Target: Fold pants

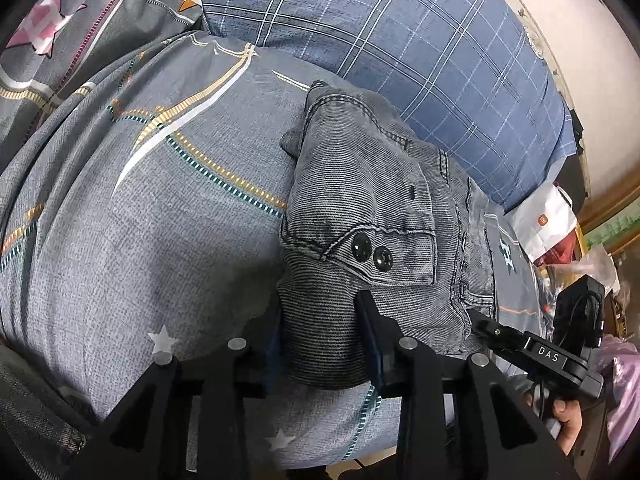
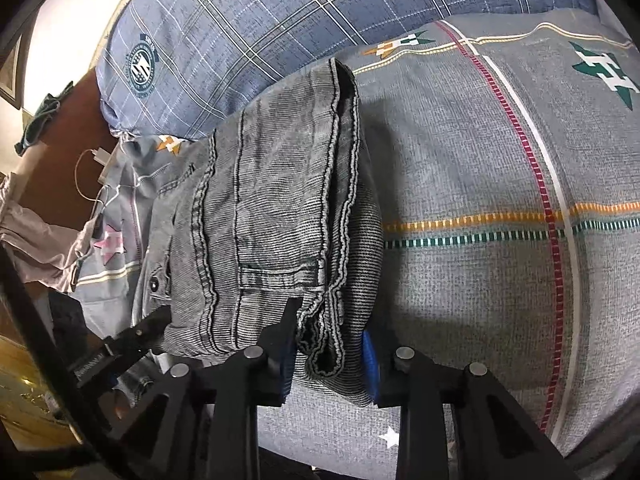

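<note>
The pants (image 1: pixel 372 208) are grey washed jeans folded into a thick bundle on a grey patterned bed cover (image 1: pixel 140 220). Two black buttons show on the waistband in the left wrist view. My left gripper (image 1: pixel 322 340) is shut on the near left end of the bundle. My right gripper (image 2: pixel 332 344) is shut on the near right end, where the hems (image 2: pixel 324 356) hang out. The pants (image 2: pixel 280 208) fill the middle of the right wrist view. Each gripper shows at the edge of the other's view: the right one (image 1: pixel 500 332) and the left one (image 2: pixel 148 328).
A blue plaid pillow (image 1: pixel 400 40) lies behind the pants. A white bag (image 1: pixel 544 220) and clutter sit off the bed's right side. A brown floor (image 2: pixel 68 140) with a white charger cable (image 2: pixel 96 156) and grey cloth (image 2: pixel 36 240) shows past the bed's left edge.
</note>
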The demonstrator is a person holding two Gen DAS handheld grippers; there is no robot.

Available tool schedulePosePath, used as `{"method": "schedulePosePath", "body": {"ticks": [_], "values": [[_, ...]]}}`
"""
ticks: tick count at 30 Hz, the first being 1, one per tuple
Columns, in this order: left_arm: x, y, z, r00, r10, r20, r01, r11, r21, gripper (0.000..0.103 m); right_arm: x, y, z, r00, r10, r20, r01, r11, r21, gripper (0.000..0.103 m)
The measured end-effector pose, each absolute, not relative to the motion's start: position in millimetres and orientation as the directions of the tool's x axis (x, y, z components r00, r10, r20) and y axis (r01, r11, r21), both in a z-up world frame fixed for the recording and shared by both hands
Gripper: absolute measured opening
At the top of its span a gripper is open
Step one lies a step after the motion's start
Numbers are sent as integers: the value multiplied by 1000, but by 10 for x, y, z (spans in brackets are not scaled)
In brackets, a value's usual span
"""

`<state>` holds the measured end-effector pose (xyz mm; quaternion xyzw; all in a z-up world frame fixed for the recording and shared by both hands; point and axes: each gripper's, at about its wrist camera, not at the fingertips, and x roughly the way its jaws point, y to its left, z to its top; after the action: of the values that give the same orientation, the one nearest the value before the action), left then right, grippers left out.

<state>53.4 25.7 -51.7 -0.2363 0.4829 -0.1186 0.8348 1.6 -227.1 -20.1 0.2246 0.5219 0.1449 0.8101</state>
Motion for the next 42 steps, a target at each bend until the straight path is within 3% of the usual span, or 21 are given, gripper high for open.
{"method": "schedulePosePath", "body": {"ticks": [8, 14, 34, 42], "values": [[528, 250, -526, 508, -421, -752, -30, 863, -504, 38, 32, -2321, -229, 406, 484, -775, 6, 847, 532, 34], [543, 214, -518, 513, -405, -757, -30, 873, -487, 41, 38, -2321, -241, 406, 478, -779, 24, 846, 532, 47], [531, 200, -490, 521, -387, -761, -31, 882, -470, 44, 36, -2273, -234, 411, 466, -783, 19, 855, 519, 50], [449, 204, -460, 533, -364, -764, -36, 892, -451, 50, -18, -2283, -247, 409, 461, -788, 15, 860, 511, 57]]}}
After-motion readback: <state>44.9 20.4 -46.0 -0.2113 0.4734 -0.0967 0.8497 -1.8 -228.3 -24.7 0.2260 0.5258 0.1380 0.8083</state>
